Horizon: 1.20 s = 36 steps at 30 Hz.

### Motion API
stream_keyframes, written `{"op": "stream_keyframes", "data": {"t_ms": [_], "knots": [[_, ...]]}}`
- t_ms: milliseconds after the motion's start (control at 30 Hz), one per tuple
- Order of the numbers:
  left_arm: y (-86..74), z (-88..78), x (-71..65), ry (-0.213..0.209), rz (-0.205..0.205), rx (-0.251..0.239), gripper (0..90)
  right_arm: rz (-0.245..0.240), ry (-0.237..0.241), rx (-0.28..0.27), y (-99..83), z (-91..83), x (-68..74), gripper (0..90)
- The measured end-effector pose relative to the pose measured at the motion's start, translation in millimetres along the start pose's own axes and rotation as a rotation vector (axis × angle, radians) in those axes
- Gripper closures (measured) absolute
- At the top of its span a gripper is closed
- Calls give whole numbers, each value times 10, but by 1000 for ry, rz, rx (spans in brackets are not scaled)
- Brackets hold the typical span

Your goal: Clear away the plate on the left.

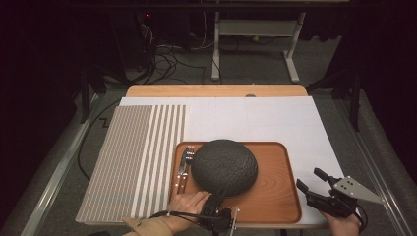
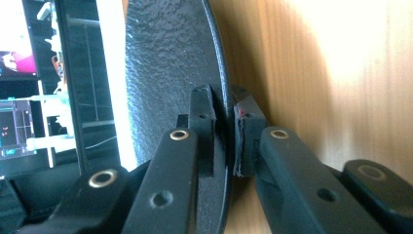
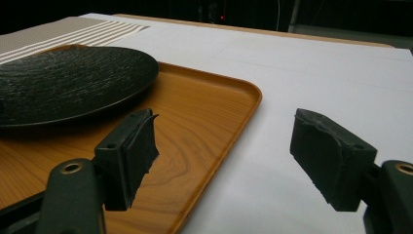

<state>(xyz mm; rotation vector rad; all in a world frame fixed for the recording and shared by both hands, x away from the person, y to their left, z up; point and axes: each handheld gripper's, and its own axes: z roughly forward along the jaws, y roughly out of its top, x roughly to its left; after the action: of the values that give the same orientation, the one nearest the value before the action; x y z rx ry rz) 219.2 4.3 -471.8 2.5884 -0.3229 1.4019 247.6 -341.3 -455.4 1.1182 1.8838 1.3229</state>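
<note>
At the six o'clock edge of the tray (image 1: pixel 275 206), the left claw (image 1: pixel 220 194) grasps the rim of the black plate (image 1: pixel 224 167). In the left gripper view the rim (image 2: pixel 221 122) runs edge-on between the two pads (image 2: pixel 248 141), one jaw on the plate's textured face and the other on the side toward the wooden tray floor; the pads sit close against it. The person's left hand (image 1: pixel 184 206) wraps the gripper body just at eight o'clock of the claw.

The plate lies on the left half of the tray, its textured dark surface facing up. Just at nine o'clock of the plate, a fork and knife (image 1: pixel 186 164) lie side by side on the tray, handles toward six o'clock. Beyond the tray's nine o'clock edge a striped placemat (image 1: pixel 137 157) lies flat on the white sheet (image 1: pixel 255 118) that covers the tabletop (image 1: pixel 216 90).

At four o'clock of the tray, well apart from the plate, the right claw (image 1: pixel 310 179) is released: its jaws stand wide with nothing between them, one above the tray's corner and one above the white sheet. The right hand (image 1: pixel 342 223) holds that gripper near the tabletop's near edge.
</note>
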Motion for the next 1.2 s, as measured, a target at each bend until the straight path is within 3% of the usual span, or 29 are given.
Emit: {"op": "stream_keyframes", "data": {"t_ms": [367, 433, 767, 1033, 1200], "knots": [[19, 19, -29, -16, -4, 0, 745, 1, 2, 1, 0, 1, 2, 254], [26, 26, -28, -24, 14, 3, 714, 2, -1, 1, 0, -1, 4, 254], [28, 62, -74, -55, 0, 5, 608, 2, 4, 2, -2, -1, 1, 254], [18, 31, -51, -46, -1, 4, 565, 1, 3, 3, -2, 1, 4, 254], [-23, 9, -41, -40, -24, 2, 545, -1, 3, 5, -3, 6, 1, 254]]}}
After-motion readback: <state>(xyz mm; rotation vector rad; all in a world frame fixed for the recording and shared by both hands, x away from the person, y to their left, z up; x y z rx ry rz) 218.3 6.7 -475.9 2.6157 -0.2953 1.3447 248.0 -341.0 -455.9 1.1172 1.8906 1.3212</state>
